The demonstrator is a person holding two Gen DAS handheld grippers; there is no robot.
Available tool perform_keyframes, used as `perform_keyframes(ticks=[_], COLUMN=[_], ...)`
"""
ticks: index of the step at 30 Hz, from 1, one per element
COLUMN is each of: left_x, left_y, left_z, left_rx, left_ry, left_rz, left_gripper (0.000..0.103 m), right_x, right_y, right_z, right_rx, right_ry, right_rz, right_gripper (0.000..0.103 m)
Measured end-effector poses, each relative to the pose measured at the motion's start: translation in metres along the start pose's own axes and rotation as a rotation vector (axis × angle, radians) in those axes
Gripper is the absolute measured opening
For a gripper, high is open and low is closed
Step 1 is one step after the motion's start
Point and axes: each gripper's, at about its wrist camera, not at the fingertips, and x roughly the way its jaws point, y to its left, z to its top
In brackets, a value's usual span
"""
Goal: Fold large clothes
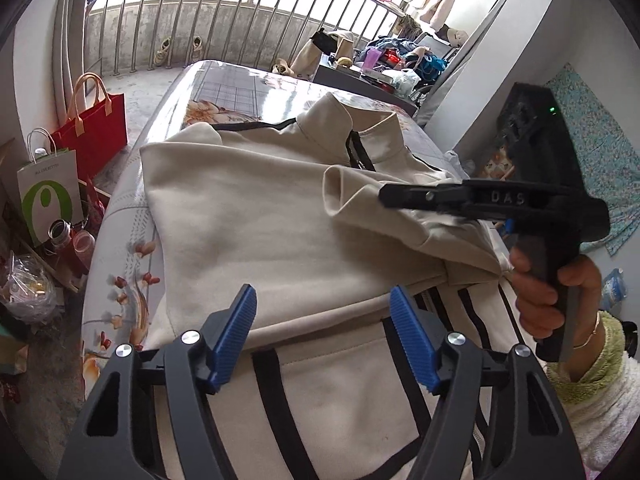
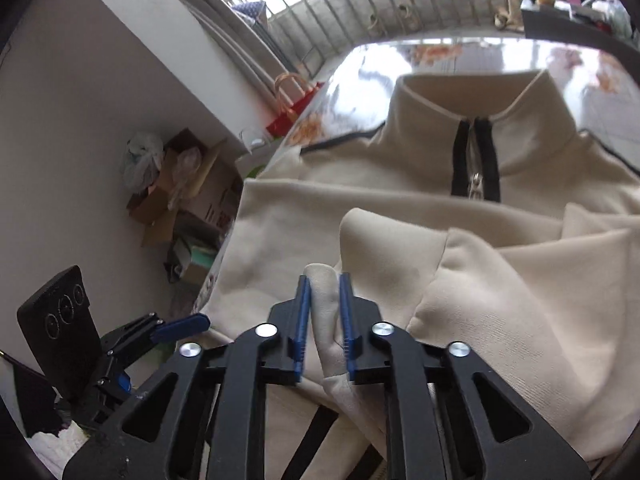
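1. You are working on a cream zip-neck top (image 1: pixel 248 216) lying spread on the floral-covered table (image 1: pixel 224 88), collar toward the railing.
2. Your left gripper (image 1: pixel 324 332) is hanging released over the lower body – nothing between its blue pads.
3. Your right gripper (image 2: pixel 325 320) is holding the sleeve cuff (image 2: pixel 326 320) between its fingers, over the chest; whether the pads are actually pressing it, I cannot tell.
4. One sleeve is lying folded inward on the left side – the second is being brought across.
5. Laying that sleeve flat and folding the body are still waiting.
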Motion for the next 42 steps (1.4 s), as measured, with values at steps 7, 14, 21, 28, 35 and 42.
perform_keyframes(ticks=[7,14,21,28,35,42], left_x=[0.007,0.049,0.103,0.095,0.007,0.016], left_y=[0.007,0.003,-0.008,-0.033,-0.028,0.029], left_z=[0.013,0.038,0.062,0.067,0.089,0.069], left_rx=[-0.125,-0.215,-0.136,0.032,0.048,-0.055], left_ry=[0.024,0.076,0.126,0.07,-0.165,-0.054], left_rz=[-0.15,-0.166,0.053,0.167,0.284,0.348], left_gripper=[0.067,0.065,0.036,0.002,0.002,0.002], right_x=[-0.073,-0.132,-0.14,-0.141,-0.153,-0.161], right_y=[-0.021,-0.082,-0.129,-0.145,-0.148,-0.161], right_z=[-0.017,-0.053,-0.09,-0.095,-0.094,-0.085], right_rx=[0.018,0.077,0.174,0.202,0.191,0.245], right_ry=[-0.136,-0.231,-0.24,-0.252,-0.283,-0.282], right_rz=[0.048,-0.284,-0.381,-0.385,-0.404,-0.394], right_gripper=[0.063,0.063,0.06,0.058,0.058,0.059])
